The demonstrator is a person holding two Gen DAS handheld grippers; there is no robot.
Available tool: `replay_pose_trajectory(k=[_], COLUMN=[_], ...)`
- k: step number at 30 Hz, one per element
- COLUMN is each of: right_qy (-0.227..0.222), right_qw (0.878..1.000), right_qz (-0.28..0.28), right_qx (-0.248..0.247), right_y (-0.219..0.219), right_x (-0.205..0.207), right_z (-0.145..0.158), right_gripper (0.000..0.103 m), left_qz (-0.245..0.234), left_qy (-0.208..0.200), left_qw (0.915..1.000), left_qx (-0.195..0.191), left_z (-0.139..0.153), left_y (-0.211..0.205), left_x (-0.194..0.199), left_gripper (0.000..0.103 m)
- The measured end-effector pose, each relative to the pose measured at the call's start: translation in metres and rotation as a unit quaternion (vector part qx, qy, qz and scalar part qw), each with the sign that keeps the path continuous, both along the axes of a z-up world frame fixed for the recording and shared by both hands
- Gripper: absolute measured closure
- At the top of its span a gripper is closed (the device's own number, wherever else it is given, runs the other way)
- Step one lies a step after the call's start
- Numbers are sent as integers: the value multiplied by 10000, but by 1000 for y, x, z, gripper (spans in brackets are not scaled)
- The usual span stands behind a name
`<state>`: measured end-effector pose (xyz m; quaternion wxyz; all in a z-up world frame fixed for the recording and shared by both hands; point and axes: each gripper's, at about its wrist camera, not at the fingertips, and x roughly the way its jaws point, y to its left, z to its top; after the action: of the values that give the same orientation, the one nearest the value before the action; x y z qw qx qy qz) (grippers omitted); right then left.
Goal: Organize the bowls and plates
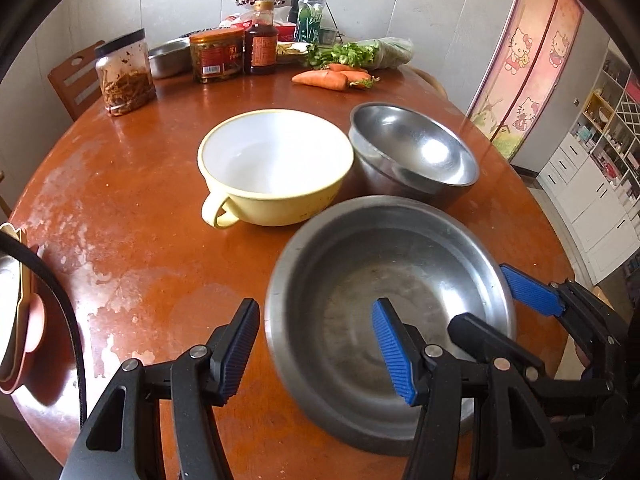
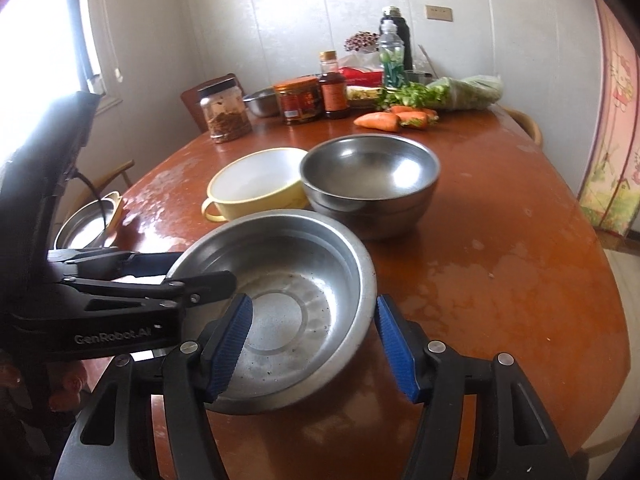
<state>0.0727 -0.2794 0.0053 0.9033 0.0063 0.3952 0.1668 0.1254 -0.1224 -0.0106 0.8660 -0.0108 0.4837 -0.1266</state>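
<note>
A wide steel basin (image 1: 384,304) (image 2: 288,304) sits near the table's front edge. My left gripper (image 1: 316,344) is open, one finger outside the basin's left rim and one inside it. My right gripper (image 2: 314,344) is open, astride the basin's right rim; it also shows in the left wrist view (image 1: 496,300). Behind the basin stand a yellow handled bowl (image 1: 276,168) (image 2: 256,188) and a deep steel bowl (image 1: 412,152) (image 2: 368,180), side by side. A stack of bowls (image 1: 16,312) (image 2: 88,224) sits at the table's left edge.
At the back of the round brown table (image 1: 120,208) (image 2: 500,260) are jars (image 1: 124,72), a sauce bottle (image 1: 261,40), a steel dish (image 1: 170,56), carrots (image 1: 324,78) and greens (image 1: 360,54). Wooden chairs (image 1: 76,76) stand beyond. A cabinet (image 1: 596,184) is at the right.
</note>
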Motion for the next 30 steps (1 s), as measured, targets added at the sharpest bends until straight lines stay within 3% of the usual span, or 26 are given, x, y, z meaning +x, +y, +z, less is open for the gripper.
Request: replay_pose_trajectory(k=[16,30], right_qy=[-49,12], right_qw=[9979,9964], right_qz=[630,822], right_qx=[-122,-204], right_y=[62,85], right_x=[3,-13], right_z=[7,1], right_gripper=[40,40], left_qz=[450,451], left_qy=[-163,-157], left_qw=[9987,9987], left_qx=[157,153], left_z=[11,5], left_y=[54,73], left_x=[-22,-42], left_gripper=[48,48])
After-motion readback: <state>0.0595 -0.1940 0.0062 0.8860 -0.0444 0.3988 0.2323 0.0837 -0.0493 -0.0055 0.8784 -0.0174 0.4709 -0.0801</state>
